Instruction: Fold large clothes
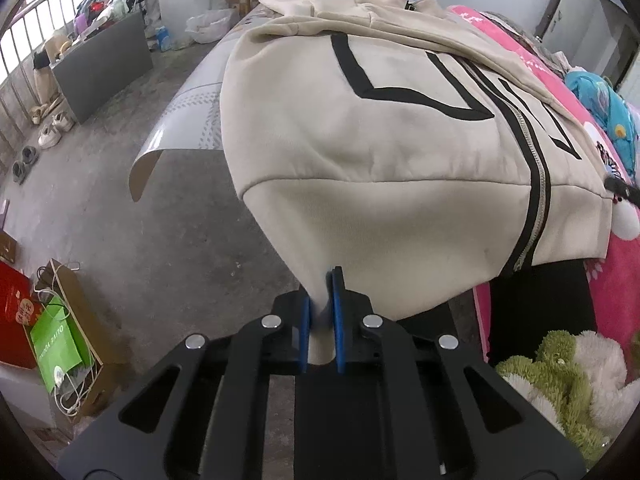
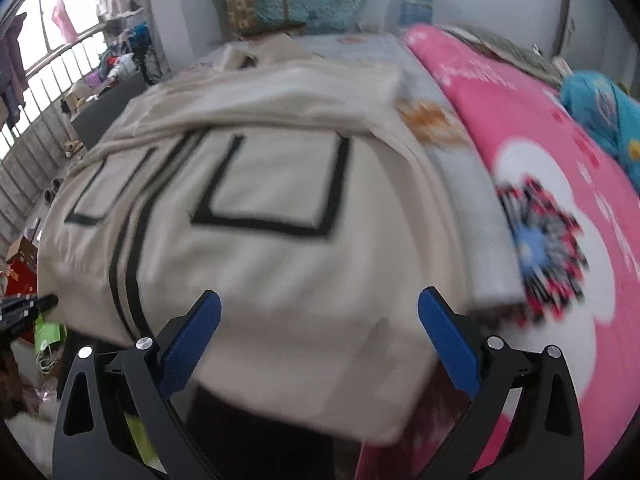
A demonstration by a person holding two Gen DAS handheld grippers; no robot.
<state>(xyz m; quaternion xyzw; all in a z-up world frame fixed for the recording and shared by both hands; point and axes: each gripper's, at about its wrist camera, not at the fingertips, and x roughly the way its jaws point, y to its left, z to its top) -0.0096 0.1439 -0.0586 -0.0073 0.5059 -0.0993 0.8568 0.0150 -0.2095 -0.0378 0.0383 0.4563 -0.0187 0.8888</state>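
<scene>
My left claw (image 1: 322,312) is clamped on the bottom hem of the hoodie (image 1: 380,120), its blue pads (image 1: 340,320) pinching a bunched fold of cream fabric near the garment's lower left corner. The hoodie lies front up on the bed (image 1: 192,120), zip (image 1: 536,184) closed, black angular lines across the chest, hood (image 1: 320,4) at the far end. Its hem hangs over the near edge of the bed, and from the left wrist view the cloth pulls taut toward the pinch. My right claw (image 2: 319,332) stands wide open, and the hoodie's lower right corner (image 2: 320,380) sits between its blue pads (image 2: 192,344), but I see neither pad pressing on the cloth. That view is blurred, so I cannot tell whether the pads brush the fabric. At its left edge I can make out the tip of the left claw at the hem. A pink blanket (image 2: 540,160) with a white flower shape lies beside the hoodie on the right side of the bed, with a blue bundle (image 1: 604,108) beyond it. A plush toy (image 1: 560,380) sits near the foot of the bed, and a green bag (image 1: 56,344) stands on the floor (image 1: 180,240) to the left.
</scene>
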